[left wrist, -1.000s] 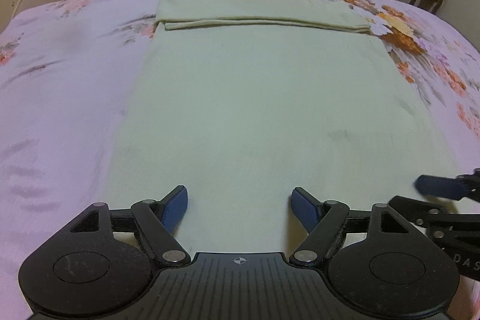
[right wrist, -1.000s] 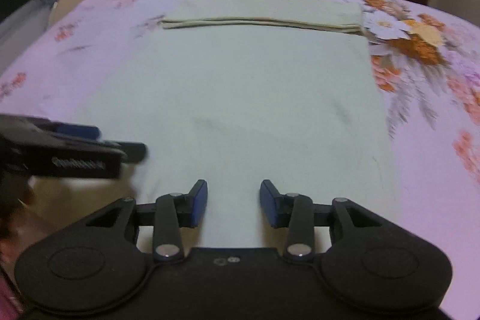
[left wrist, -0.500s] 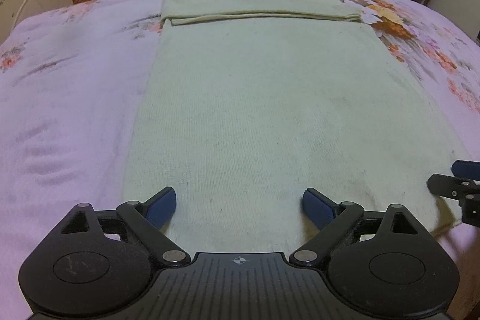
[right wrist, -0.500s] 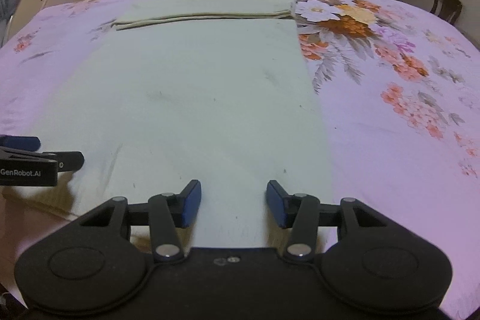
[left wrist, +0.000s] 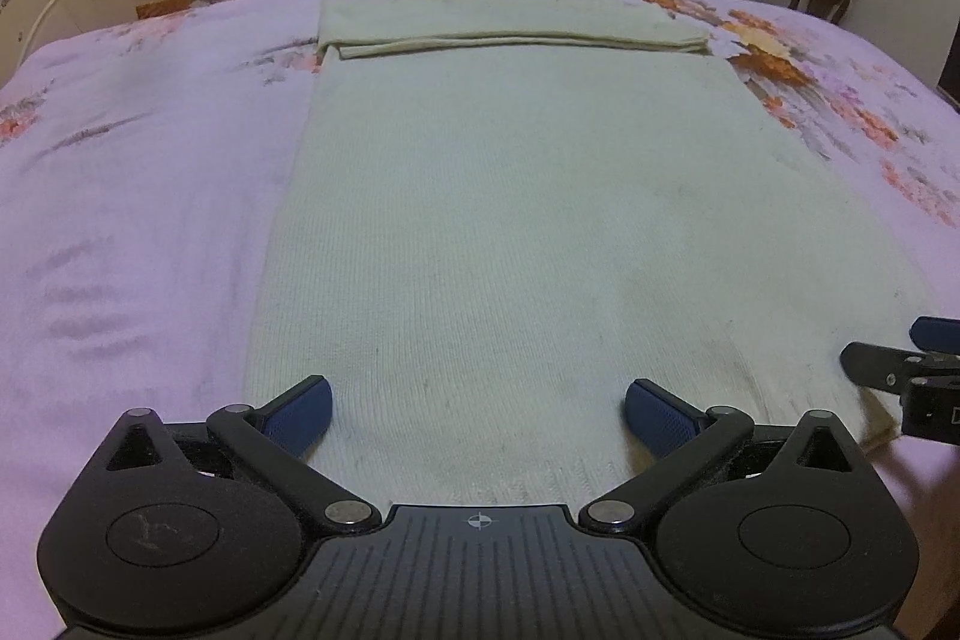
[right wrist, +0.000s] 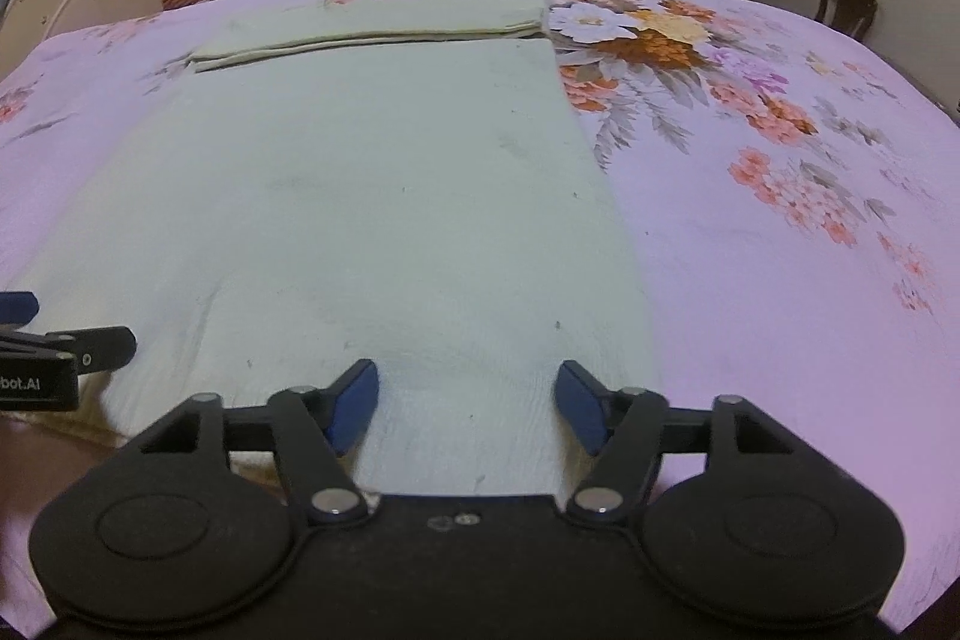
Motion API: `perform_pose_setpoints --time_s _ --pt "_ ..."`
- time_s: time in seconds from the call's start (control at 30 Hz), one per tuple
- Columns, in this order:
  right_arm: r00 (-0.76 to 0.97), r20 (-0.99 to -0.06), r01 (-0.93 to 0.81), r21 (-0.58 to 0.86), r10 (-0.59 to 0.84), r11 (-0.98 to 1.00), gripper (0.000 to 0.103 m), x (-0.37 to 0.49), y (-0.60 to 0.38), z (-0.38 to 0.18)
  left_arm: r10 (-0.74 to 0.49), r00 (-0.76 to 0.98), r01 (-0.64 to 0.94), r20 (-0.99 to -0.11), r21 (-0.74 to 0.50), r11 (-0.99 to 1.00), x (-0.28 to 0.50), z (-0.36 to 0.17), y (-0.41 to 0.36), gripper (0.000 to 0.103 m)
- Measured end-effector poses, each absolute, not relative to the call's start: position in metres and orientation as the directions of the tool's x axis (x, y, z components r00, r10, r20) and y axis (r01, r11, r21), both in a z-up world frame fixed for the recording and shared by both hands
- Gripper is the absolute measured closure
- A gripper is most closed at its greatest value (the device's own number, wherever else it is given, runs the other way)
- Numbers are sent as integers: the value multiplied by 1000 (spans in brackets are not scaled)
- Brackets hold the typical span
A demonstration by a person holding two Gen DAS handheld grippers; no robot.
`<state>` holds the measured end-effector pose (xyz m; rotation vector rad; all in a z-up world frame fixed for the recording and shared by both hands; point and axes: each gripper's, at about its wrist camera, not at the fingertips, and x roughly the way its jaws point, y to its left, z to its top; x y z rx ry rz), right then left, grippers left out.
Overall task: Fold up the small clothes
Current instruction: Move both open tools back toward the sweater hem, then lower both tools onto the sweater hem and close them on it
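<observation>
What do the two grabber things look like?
Both tongs are black plastic. The left tongs and right tongs each have two blue ribbed fingertips on hinged bars with silver pins, and round black discs at the sides. White lettering ending "bot.AI" shows on one.

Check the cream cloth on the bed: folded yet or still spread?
Mostly spread: the cream cloth lies flat on the bed, with only its far end doubled over into a layered band.

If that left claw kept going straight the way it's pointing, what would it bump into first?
Probably the cream cloth spread on the bed: the left gripper, jaws open, points down at its near part, with nothing in between.
</observation>
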<state>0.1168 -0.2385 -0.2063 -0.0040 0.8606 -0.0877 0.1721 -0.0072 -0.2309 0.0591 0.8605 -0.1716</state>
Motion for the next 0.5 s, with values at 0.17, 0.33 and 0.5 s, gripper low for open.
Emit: perform_pose_setpoints --time_s 0.17,0.33,0.5 --pt "632 -775 45 8 -22 999 1 120 -240 -212 -132 635 184 -761 -17 983 172 -231 -6 0" --pt "643 -766 32 2 -19 999 1 119 -239 -213 -128 588 193 -799 -15 981 182 -229 -8 0" --pt "626 -780 -17 18 24 1000 1 119 -244 -212 -140 583 209 -800 -19 978 179 -229 -7 0"
